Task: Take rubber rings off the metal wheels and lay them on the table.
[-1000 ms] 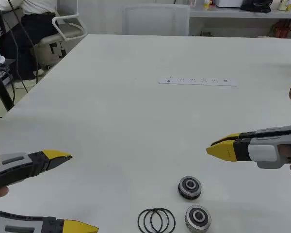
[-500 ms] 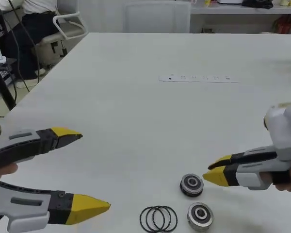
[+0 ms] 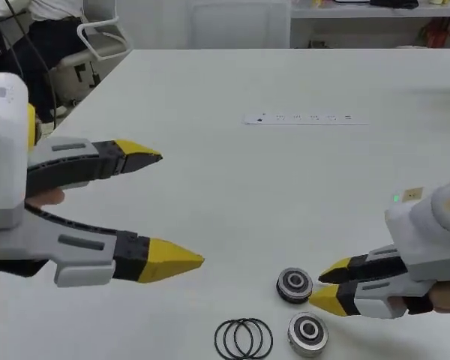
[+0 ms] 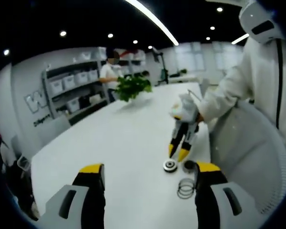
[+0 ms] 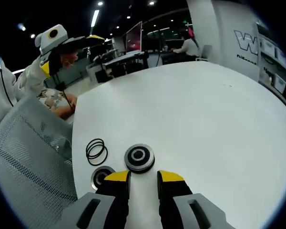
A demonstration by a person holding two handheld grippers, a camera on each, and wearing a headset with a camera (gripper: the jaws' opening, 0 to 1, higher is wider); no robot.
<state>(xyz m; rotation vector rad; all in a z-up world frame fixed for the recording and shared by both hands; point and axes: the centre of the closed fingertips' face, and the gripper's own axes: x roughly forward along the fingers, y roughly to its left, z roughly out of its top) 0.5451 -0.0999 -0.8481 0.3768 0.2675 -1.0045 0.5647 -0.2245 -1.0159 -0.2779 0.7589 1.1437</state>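
Two round silver metal wheels with dark rims are lying flat on the white surface [image 3: 232,195]. The farther wheel [image 3: 294,285] is serving as the reference point. The nearer wheel [image 3: 308,334] is resting just beside it, on the person's side, and the two are not touching. Three thin black rubber rings [image 3: 244,337] are lying flat and overlapping near the farther wheel, just left of the nearer wheel, touching neither.

The right hand-held gripper [image 3: 316,288] is pointing at the farther wheel from its right. Its yellow tips are sitting just beside the wheel's edge; contact cannot be confirmed. Its jaws are standing slightly parted and are pinching nothing. In the right gripper view, the farther wheel [image 5: 139,158] is lying directly ahead of the hand-held gripper [image 5: 143,175], with the nearer wheel [image 5: 101,176] and the rings [image 5: 96,150] off to one side.

The left hand-held gripper [image 3: 181,208] is hovering above the surface, well apart from the farther wheel, on its left. Its jaws are spread wide and are carrying nothing. In the left gripper view, its jaws [image 4: 150,167] are framing the farther wheel [image 4: 169,165] and the right hand-held gripper [image 4: 177,154].

A long white power strip [image 3: 306,118] is lying well beyond the farther wheel.
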